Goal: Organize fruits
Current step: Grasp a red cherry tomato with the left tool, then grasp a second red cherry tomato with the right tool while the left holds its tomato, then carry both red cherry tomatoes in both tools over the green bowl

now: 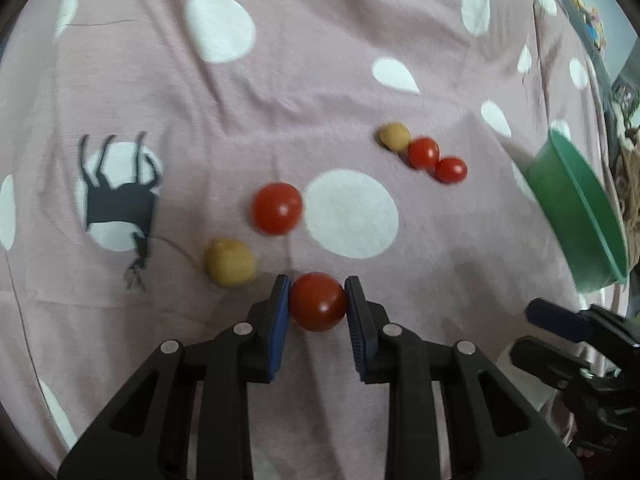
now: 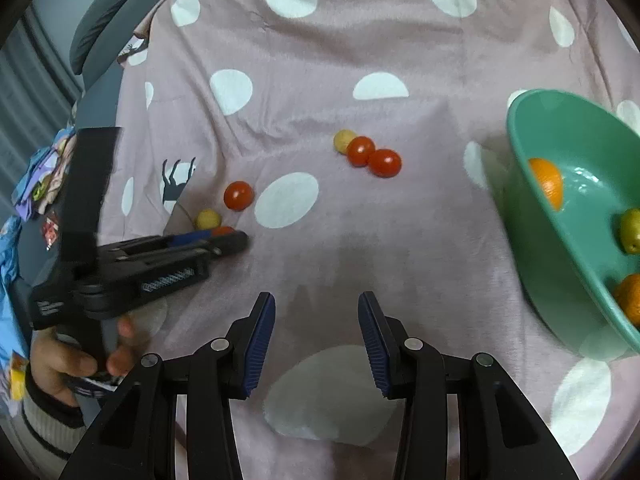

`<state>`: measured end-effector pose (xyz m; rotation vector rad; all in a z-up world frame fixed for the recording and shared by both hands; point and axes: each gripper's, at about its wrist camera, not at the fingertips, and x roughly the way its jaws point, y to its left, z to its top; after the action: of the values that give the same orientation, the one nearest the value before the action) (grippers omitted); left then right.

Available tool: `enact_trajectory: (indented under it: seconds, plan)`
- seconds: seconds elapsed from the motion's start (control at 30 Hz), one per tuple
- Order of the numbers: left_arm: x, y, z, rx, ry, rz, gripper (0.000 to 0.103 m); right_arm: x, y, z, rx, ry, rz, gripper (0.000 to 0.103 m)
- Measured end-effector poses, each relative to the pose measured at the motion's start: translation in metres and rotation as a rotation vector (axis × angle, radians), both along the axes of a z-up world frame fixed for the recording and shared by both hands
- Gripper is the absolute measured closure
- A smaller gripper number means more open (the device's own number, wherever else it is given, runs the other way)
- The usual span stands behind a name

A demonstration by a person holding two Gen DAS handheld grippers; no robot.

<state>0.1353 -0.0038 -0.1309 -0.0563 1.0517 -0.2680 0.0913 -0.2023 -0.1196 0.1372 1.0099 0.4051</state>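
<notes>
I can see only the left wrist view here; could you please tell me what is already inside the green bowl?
Observer: The right wrist view looks into the green bowl: one orange near its upper wall, another orange lower down, and a greenish-yellow fruit at the edge of the frame.
Operator: Thank you. Is the right gripper holding anything?
Observer: No, the right gripper is open, with only cloth between its pads.
Operator: And my left gripper from the side?
Observer: The left gripper lies low over the cloth, with the red tomato barely peeking between its fingers.
</notes>
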Motion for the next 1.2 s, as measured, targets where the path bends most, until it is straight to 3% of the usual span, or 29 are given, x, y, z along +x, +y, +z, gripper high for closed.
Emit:
enact_trajectory:
  seconds: [0.13, 0.33, 0.73, 0.93, 1.0, 1.2]
  plan:
    - [-0.007, 0.021, 0.016, -0.049, -0.026, 0.026, 0.076, 0.009, 0.01, 0.001, 0.006, 0.0, 0.022, 0.06]
    - [-0.017, 0.046, 0.037, -0.064, -0.077, 0.055, 0.076, 0.041, 0.041, 0.01, 0.019, -0.018, 0.096, 0.06]
    - [0.001, 0.061, 0.033, -0.034, -0.084, 0.071, 0.076, 0.094, 0.119, -0.007, -0.07, -0.017, 0.24, 0.059]
    - [0.003, 0.068, 0.031, -0.044, -0.076, 0.085, 0.076, 0.109, 0.135, -0.024, -0.119, 0.012, 0.263, 0.06]
    - [0.003, 0.069, 0.03, -0.045, -0.071, 0.087, 0.076, 0.111, 0.135, -0.026, -0.123, 0.014, 0.257, 0.07]
    - [-0.003, 0.068, 0.036, -0.046, -0.077, 0.075, 0.076, 0.109, 0.124, -0.02, -0.105, 0.015, 0.221, 0.072]
